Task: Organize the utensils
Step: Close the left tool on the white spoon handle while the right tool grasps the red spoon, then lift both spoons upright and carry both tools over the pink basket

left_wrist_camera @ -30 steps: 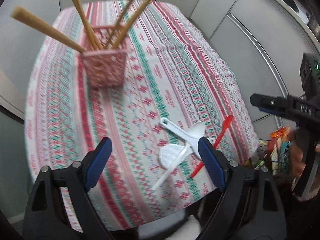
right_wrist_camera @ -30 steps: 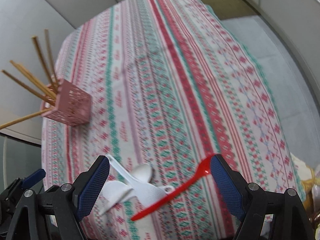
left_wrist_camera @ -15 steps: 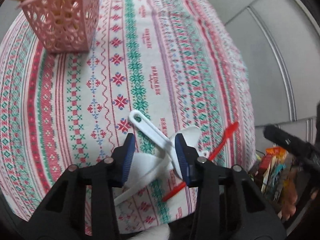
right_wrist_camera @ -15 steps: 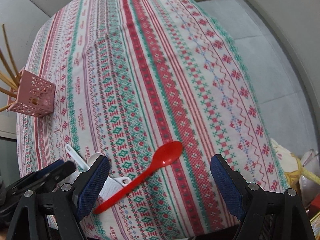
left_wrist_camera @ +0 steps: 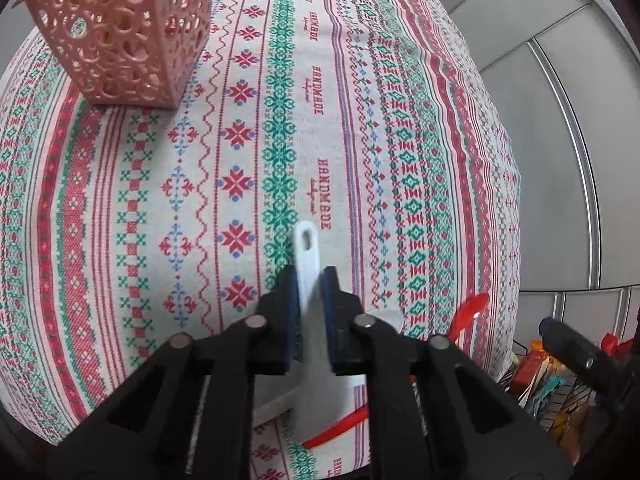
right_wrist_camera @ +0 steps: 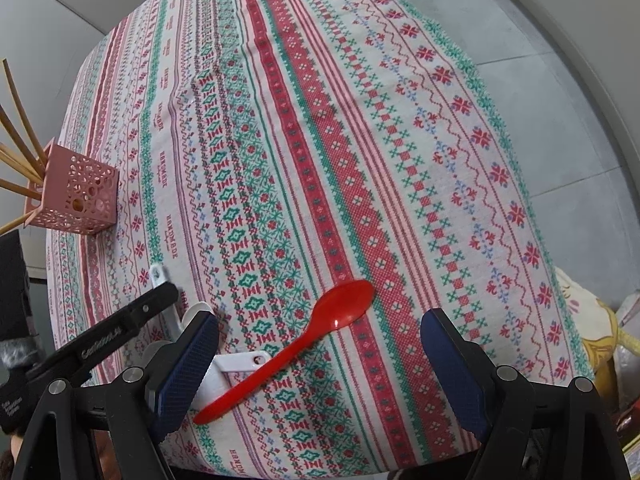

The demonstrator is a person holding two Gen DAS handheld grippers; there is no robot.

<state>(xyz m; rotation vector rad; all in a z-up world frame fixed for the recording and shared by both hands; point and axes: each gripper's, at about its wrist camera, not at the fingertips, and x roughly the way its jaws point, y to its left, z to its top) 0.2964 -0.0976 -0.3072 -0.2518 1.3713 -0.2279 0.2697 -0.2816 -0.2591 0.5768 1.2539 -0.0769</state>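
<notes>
Here the left claw (left_wrist_camera: 310,280) is closing on the flat handle of a white plastic scoop (left_wrist_camera: 307,252), its blue pads on either side of the handle; the handle's slotted end pokes out past the fingertips. The right claw (right_wrist_camera: 320,344) stands wide apart above a glossy red plastic spoon (right_wrist_camera: 304,344), which lies diagonally on the surface between its fingers, untouched. Another white plastic utensil (right_wrist_camera: 240,362) lies partly under the spoon's handle. A pink perforated plastic holder (right_wrist_camera: 74,196) with wooden chopsticks (right_wrist_camera: 18,152) stands well apart on the striped red, green and white tablecloth (right_wrist_camera: 360,140).
</notes>
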